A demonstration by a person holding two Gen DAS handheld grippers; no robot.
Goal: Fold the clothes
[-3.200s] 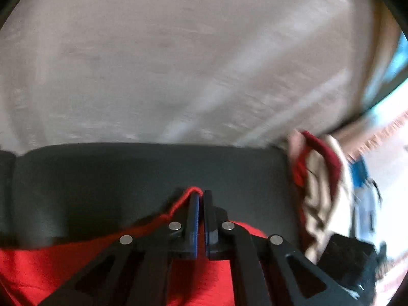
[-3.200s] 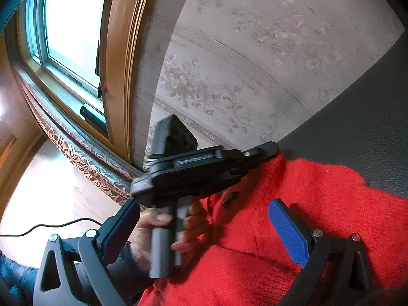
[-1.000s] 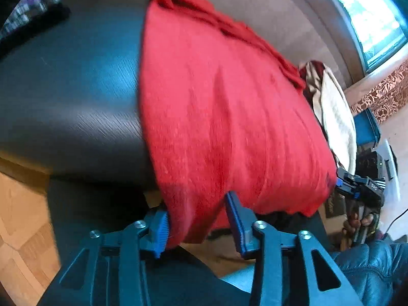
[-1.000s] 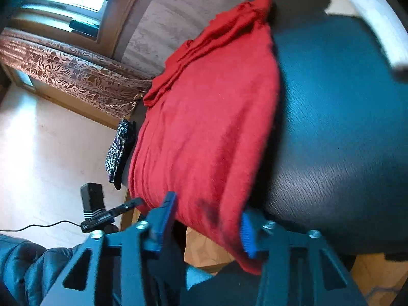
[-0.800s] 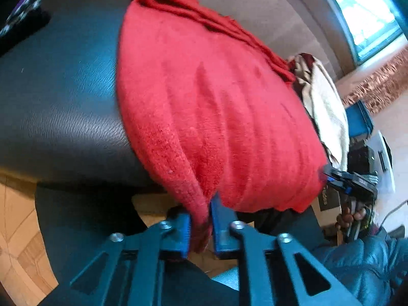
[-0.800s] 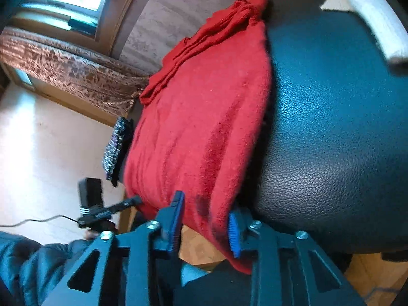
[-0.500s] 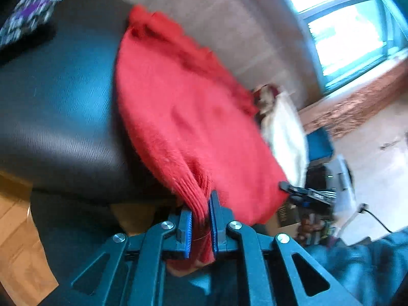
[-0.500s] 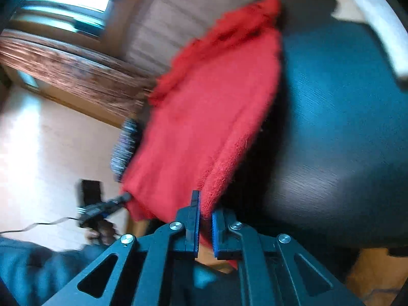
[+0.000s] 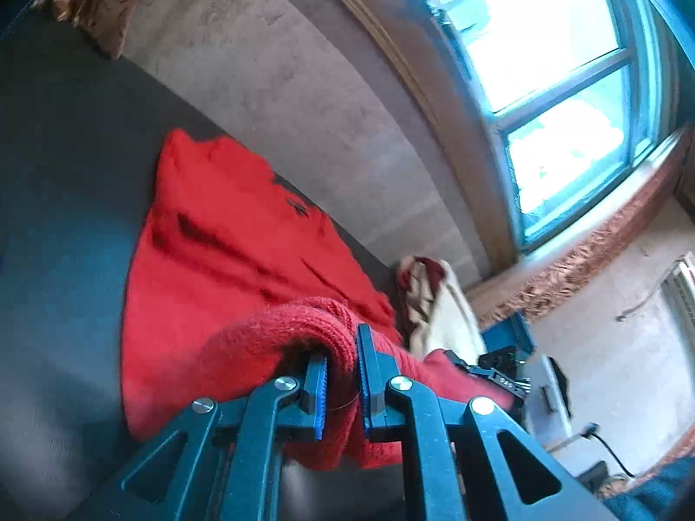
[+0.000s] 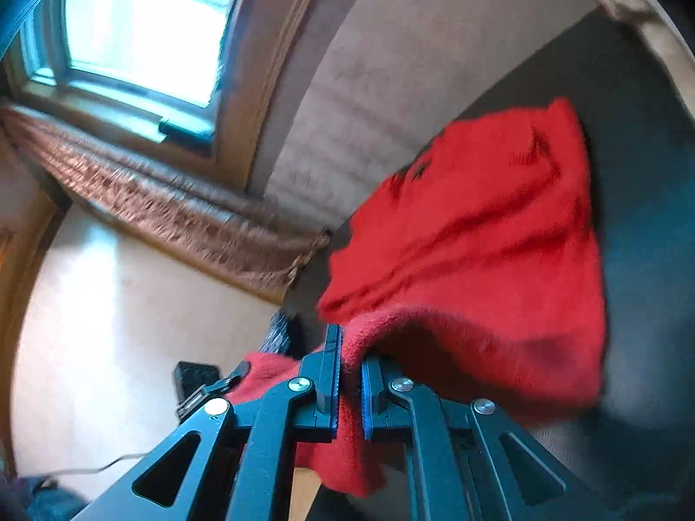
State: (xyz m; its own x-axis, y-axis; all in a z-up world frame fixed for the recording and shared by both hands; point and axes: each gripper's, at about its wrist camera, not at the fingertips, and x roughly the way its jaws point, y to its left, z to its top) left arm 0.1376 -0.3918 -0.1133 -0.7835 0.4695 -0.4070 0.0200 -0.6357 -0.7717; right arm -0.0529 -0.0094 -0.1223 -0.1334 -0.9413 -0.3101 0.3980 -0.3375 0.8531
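A red knit sweater (image 9: pixel 226 260) lies on a black leather seat (image 9: pixel 65 199) against a grey wall. My left gripper (image 9: pixel 341 362) is shut on the sweater's near hem and holds it lifted above the seat. In the right wrist view the same red sweater (image 10: pixel 478 234) shows, and my right gripper (image 10: pixel 349 362) is shut on the other near corner of its hem, also lifted. The cloth sags between the two grippers. The right gripper's body (image 9: pixel 499 369) shows behind the hem in the left wrist view.
A cream and dark red garment (image 9: pixel 434 299) lies bunched at the seat's right end. A window (image 9: pixel 556 65) and a brown patterned curtain (image 10: pixel 165 212) are on the wall. A small dark patterned item (image 10: pixel 278 330) lies by the seat's left edge. Pale floor (image 10: pixel 108 325) is below.
Both grippers closed on the hanging hem at the seat's front edge, then lifted it up and toward the wall, so the hem now curls over the sweater's body.
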